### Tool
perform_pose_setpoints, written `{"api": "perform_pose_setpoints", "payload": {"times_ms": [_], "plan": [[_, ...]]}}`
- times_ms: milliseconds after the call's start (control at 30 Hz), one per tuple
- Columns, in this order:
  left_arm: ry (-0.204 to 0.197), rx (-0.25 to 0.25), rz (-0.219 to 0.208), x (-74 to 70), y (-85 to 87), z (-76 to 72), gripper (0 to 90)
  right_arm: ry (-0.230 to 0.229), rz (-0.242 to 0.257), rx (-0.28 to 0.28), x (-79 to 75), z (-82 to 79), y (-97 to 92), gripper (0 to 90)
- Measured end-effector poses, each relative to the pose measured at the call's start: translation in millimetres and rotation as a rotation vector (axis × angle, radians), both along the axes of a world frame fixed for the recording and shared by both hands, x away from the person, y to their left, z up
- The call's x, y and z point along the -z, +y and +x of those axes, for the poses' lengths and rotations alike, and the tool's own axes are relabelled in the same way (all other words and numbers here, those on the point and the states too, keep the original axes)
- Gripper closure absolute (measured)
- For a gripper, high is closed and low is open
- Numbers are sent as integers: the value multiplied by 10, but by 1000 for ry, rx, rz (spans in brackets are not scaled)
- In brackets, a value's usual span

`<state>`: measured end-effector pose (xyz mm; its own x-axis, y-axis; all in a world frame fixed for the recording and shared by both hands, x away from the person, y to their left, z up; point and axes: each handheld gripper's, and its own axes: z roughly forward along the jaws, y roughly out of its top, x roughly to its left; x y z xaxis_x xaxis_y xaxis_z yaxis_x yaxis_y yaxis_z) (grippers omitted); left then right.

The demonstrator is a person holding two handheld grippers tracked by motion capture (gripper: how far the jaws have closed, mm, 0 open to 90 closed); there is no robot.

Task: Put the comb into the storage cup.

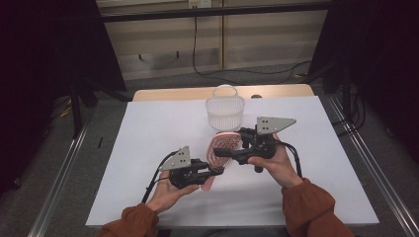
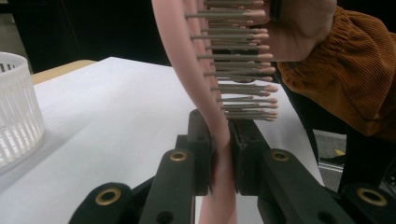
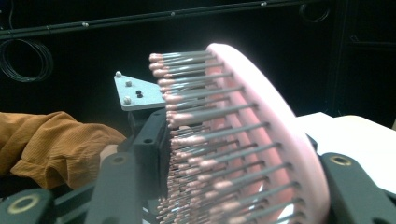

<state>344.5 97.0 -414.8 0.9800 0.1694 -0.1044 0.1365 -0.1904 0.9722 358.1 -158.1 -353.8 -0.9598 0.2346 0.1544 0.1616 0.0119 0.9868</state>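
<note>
**Pink Hairbrush Held Between Two Grippers Above the Table**

White sheeting covers the table (image 1: 148, 143), which stands in a dim room with dark curtains at both sides and a pale wall panel behind. Near the far edge of the sheet stands a white slotted basket (image 1: 225, 112), upright and well apart from both hands.

Left gripper (image 1: 213, 170): the jaws are clamped on the narrow neck of the pink hairbrush (image 1: 222, 148), where the handle meets the head. The left gripper view shows both black pads pressed flat against the pink plastic, with the bristle rows rising above them.

Right gripper (image 1: 217, 152): the jaws straddle the brush head. In the right gripper view, one jaw lies against the bristle tips (image 3: 187, 121) and the other against the smooth pink back. No gap is visible on either side, though the picture is slightly blurred.

The hairbrush is held clear of the table surface, between the two hands, nearer the person than the basket. Orange sleeves (image 1: 311, 207) cover both forearms.
</note>
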Motion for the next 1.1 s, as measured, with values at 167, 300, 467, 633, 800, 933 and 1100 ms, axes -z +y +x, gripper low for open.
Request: {"api": "perform_pose_setpoints", "payload": {"times_ms": [167, 300, 467, 633, 800, 933, 1100], "plan": [[2, -8, -4, 11, 1, 16, 795, -10, -3, -17, -4, -5, 9, 553], [13, -12, -3, 11, 0, 21, 788, -8, -3, -21, -11, -3, 2, 594], [17, -14, -5, 12, 6, 32, 775, -13, -9, -20, -23, -13, 8, 626], [27, -18, -7, 9, 11, 32, 769, -8, -11, -3, -41, -29, 31, 627], [11, -44, 1, 18, -16, 21, 700, 7, -24, 19, -47, -31, 40, 628], [9, -72, 1, 16, -48, -1, 580, 16, -27, 31, -63, -27, 13, 630], [25, -110, 18, 21, -51, 3, 407, 11, -28, 45, -73, -36, 10, 630]]}}
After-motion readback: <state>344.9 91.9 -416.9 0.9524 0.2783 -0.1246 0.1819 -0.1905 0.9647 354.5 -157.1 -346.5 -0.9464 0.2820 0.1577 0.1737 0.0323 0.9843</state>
